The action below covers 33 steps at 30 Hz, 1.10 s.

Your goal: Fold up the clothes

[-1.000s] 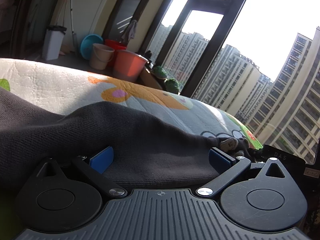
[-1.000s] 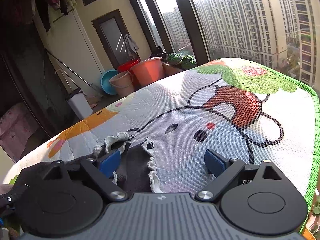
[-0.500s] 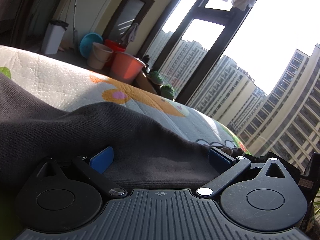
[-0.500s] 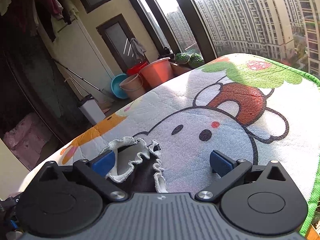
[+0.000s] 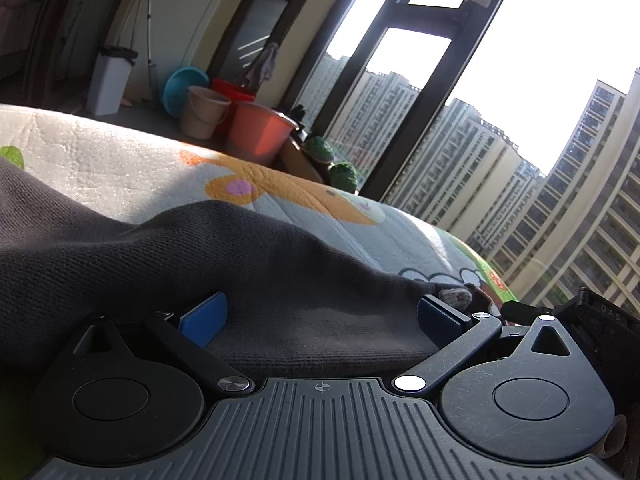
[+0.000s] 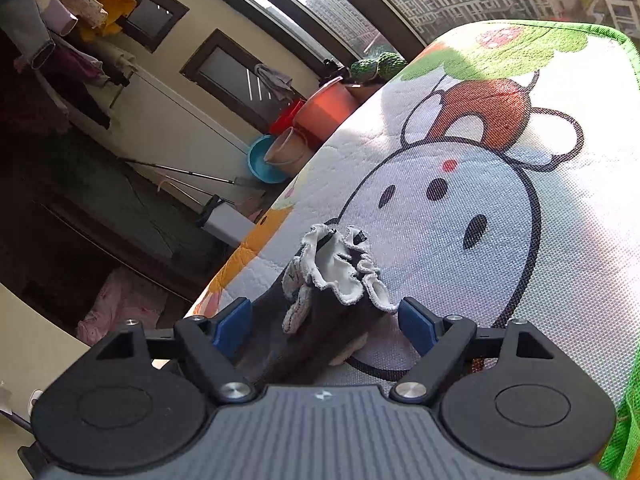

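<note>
My left claw (image 5: 320, 316): its two blue tips are wide apart, and the dark grey cloth (image 5: 200, 256) lies between them.
My right claw (image 6: 324, 320): its blue tips are wide apart too, with the frilly white end (image 6: 340, 272) of the cloth standing up between them.
Grey cloth: it lies on the cartoon mat (image 6: 500, 240), bunched up on the near side, close to both claws.
Mat: it has a big white cartoon face and a green edge on the right.
Far away: an orange bucket (image 5: 260, 132), a tan bucket (image 5: 204, 112), a blue tub (image 5: 180, 88) and a big window (image 5: 400, 80) with tall buildings outside.
</note>
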Each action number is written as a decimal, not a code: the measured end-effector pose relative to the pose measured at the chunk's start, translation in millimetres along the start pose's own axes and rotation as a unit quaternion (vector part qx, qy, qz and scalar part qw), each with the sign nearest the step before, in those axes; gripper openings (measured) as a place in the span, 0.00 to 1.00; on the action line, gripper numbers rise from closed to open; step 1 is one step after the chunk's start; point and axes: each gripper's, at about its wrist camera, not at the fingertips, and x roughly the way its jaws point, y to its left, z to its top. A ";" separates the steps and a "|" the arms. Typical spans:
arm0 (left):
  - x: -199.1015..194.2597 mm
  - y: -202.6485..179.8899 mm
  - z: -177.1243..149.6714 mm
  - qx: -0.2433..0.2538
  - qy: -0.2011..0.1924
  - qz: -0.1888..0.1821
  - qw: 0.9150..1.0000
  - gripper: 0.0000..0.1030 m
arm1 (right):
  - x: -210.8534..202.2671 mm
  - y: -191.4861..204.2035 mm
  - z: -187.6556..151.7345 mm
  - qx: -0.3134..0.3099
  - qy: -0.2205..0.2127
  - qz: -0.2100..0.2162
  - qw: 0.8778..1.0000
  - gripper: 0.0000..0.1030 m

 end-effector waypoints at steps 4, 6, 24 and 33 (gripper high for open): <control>0.5 -0.8 0.2 0.003 0.002 0.003 1.000 1.00 | 19.0 6.9 0.1 -0.006 0.001 -0.024 1.000 0.26; 1.3 -1.6 1.6 0.004 0.002 0.004 1.000 1.00 | 21.2 9.1 2.5 -0.020 -0.006 -0.029 0.999 0.22; -26.8 29.5 45.1 -0.087 0.039 -0.086 0.992 1.00 | 33.0 125.5 -87.8 -0.515 -0.003 -0.032 0.857 0.16; 53.1 -76.0 33.6 0.156 0.082 0.017 0.984 0.97 | 31.1 125.4 -84.3 -0.505 0.018 -0.015 0.863 0.18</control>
